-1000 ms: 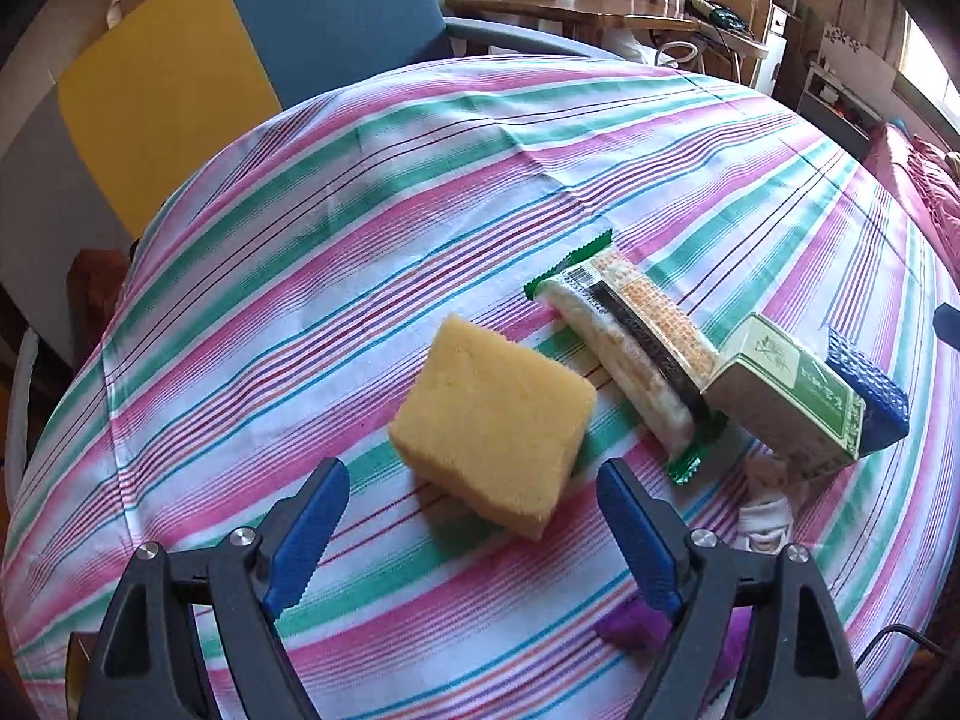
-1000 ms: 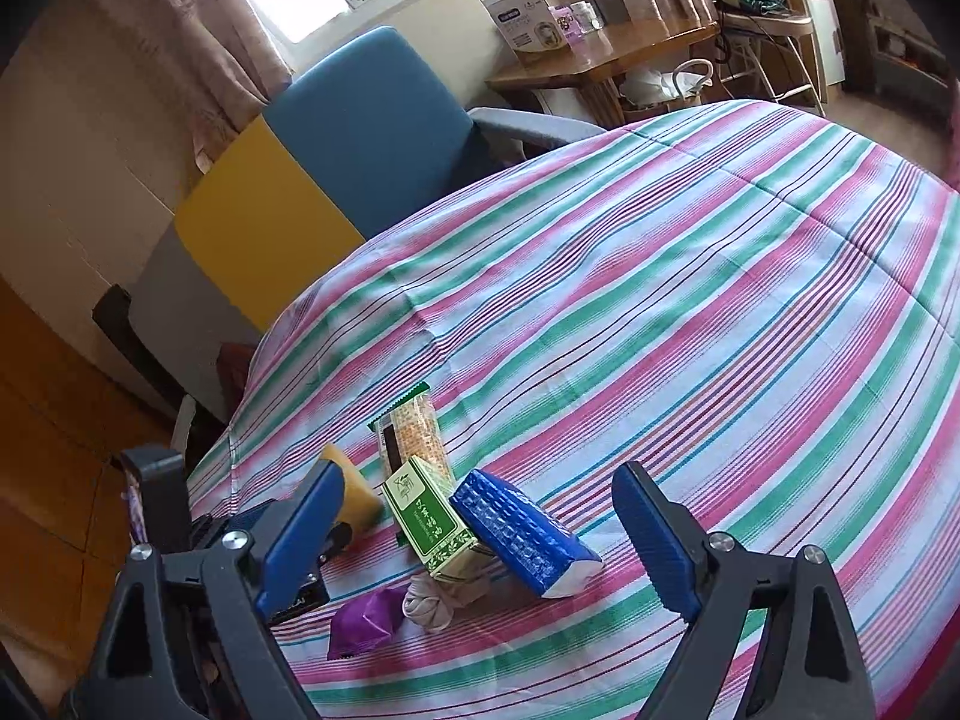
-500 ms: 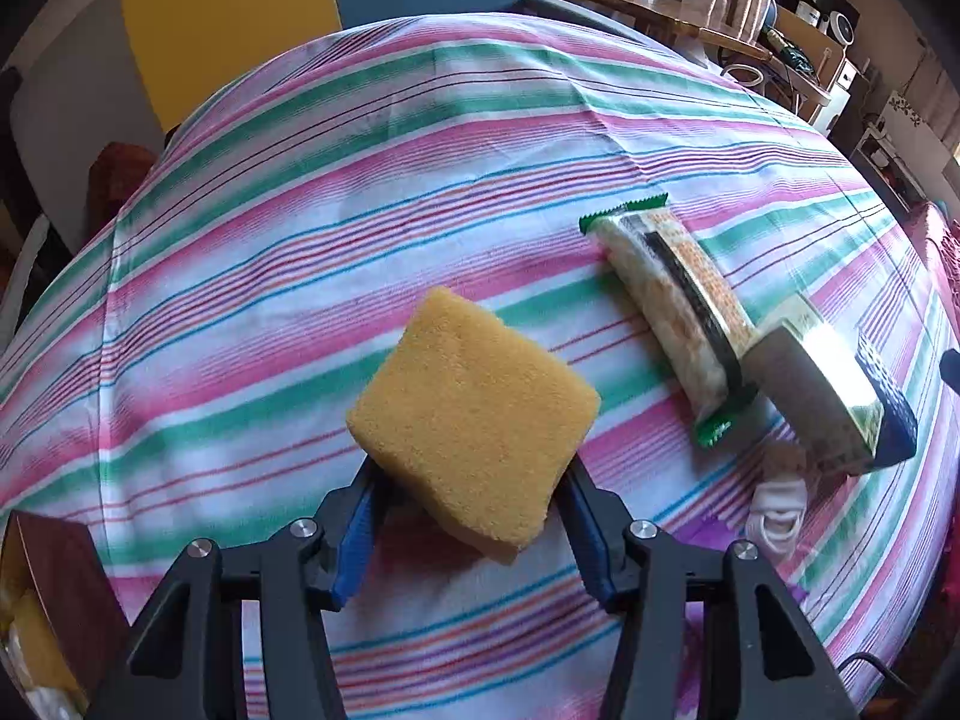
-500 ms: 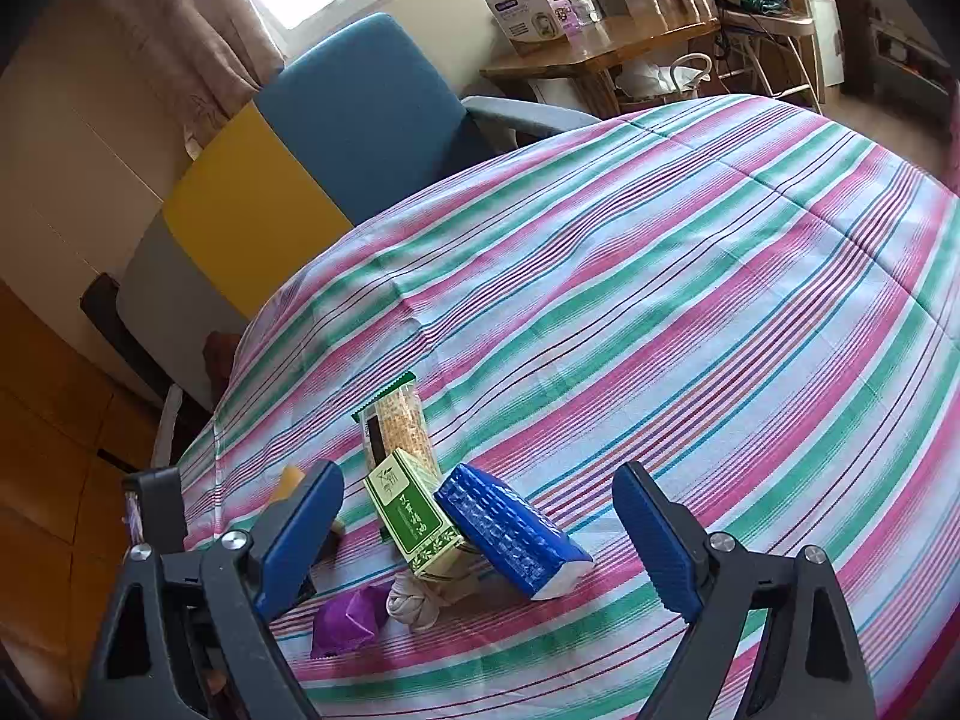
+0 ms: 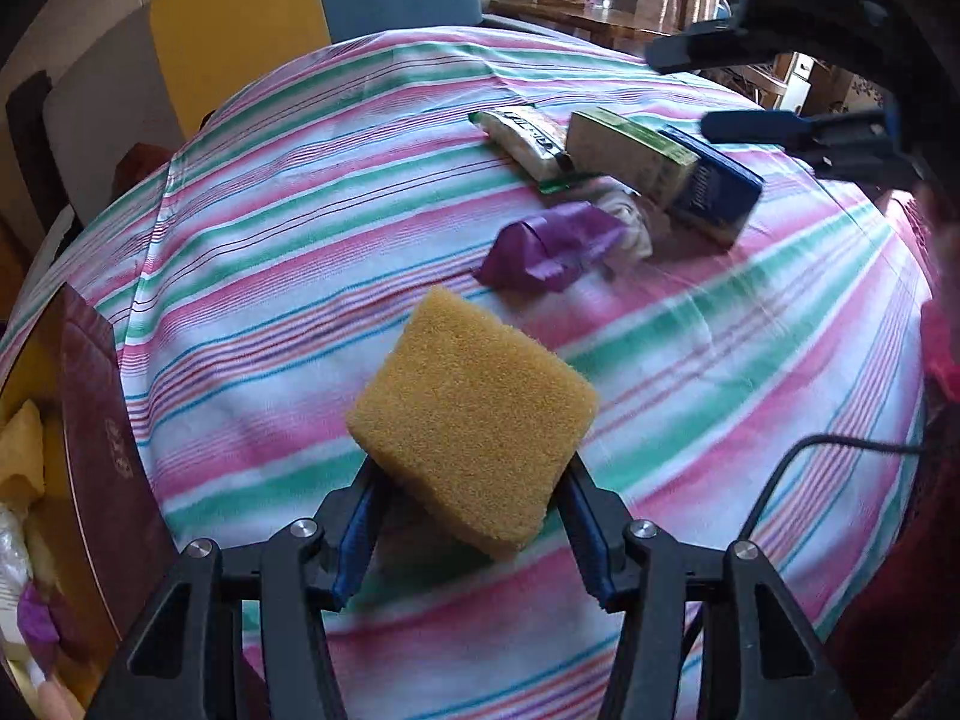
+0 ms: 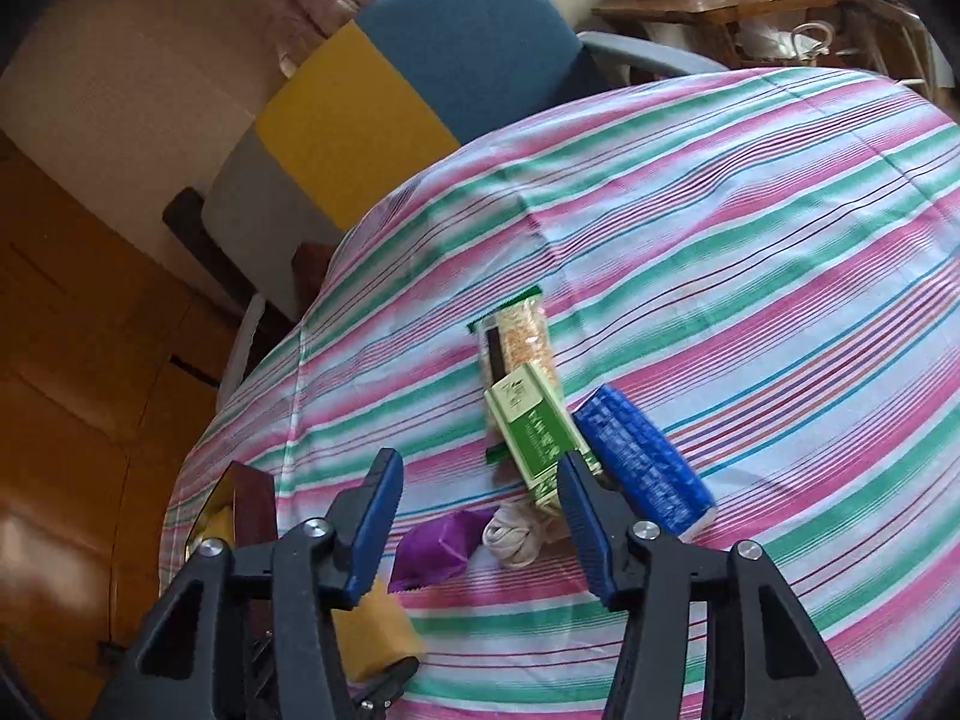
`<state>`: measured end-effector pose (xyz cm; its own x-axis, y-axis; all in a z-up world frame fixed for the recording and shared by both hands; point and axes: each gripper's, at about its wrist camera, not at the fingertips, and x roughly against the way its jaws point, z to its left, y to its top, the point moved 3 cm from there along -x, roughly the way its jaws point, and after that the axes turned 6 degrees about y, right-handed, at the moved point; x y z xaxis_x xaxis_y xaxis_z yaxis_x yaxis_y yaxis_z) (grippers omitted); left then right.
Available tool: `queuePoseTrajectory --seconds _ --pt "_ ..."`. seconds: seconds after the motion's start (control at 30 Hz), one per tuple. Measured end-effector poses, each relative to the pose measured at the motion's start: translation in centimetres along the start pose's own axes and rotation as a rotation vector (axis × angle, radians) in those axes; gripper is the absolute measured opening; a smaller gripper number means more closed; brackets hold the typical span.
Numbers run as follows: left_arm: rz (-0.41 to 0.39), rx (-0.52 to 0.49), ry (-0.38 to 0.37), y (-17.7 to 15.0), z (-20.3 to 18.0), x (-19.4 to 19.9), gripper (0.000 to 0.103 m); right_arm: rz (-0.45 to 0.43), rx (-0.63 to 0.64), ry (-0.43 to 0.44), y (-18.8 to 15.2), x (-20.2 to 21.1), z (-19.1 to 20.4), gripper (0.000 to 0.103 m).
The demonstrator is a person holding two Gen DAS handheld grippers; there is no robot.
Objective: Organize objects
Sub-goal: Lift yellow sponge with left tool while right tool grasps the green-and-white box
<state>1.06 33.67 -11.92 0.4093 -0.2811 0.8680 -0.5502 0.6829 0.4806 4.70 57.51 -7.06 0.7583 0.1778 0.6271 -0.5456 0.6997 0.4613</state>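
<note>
My left gripper (image 5: 468, 516) is shut on a yellow sponge (image 5: 474, 420) and holds it above the striped tablecloth (image 5: 270, 276). The sponge also shows low in the right wrist view (image 6: 372, 630). My right gripper (image 6: 480, 516) is open and empty, hovering above a purple wrapper (image 6: 438, 546) and a white balled cloth (image 6: 510, 531). Beyond them lie a green box (image 6: 534, 426), a blue packet (image 6: 642, 462) and a snack bar in a green-edged wrapper (image 6: 516, 336). In the left wrist view the same pile lies at the far right: the purple wrapper (image 5: 552, 246), the green box (image 5: 630, 150), the blue packet (image 5: 714, 186).
A dark red box (image 5: 102, 456) with yellow and white items inside stands at the table's left edge, also in the right wrist view (image 6: 249, 510). A blue and yellow armchair (image 6: 420, 78) stands behind the table. A wooden side table (image 6: 720, 6) is at the back right.
My left gripper closed on the sponge and lifted it, swinging back and left toward the red box. My right gripper narrowed and moved closer over the pile.
</note>
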Motion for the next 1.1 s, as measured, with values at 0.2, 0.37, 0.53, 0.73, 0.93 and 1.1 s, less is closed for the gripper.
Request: queuePoseTrajectory --seconds 0.2,0.37,0.53,0.73,0.93,1.1 --pt "-0.087 -0.006 -0.017 -2.7 0.0 1.6 0.056 -0.002 0.069 -0.096 -0.6 -0.7 0.6 0.049" --pt "-0.128 -0.007 -0.035 -2.6 -0.1 1.2 0.057 -0.042 0.154 -0.199 -0.6 -0.9 1.2 0.049" --pt "-0.175 -0.008 -0.046 -3.0 0.0 1.1 0.057 -0.029 0.233 -0.275 -0.8 -1.7 1.7 0.049" --pt "-0.197 -0.007 -0.055 -3.3 0.3 0.9 0.057 0.01 0.334 -0.392 0.3 -3.4 2.2 0.049" --pt "-0.208 -0.002 -0.068 -3.4 0.5 0.9 0.057 0.154 0.459 -0.454 2.1 -7.2 2.7 0.051" --pt "-0.218 -0.004 -0.072 -3.5 0.4 0.9 0.057 0.228 0.504 -0.528 1.5 -9.0 2.2 0.037"
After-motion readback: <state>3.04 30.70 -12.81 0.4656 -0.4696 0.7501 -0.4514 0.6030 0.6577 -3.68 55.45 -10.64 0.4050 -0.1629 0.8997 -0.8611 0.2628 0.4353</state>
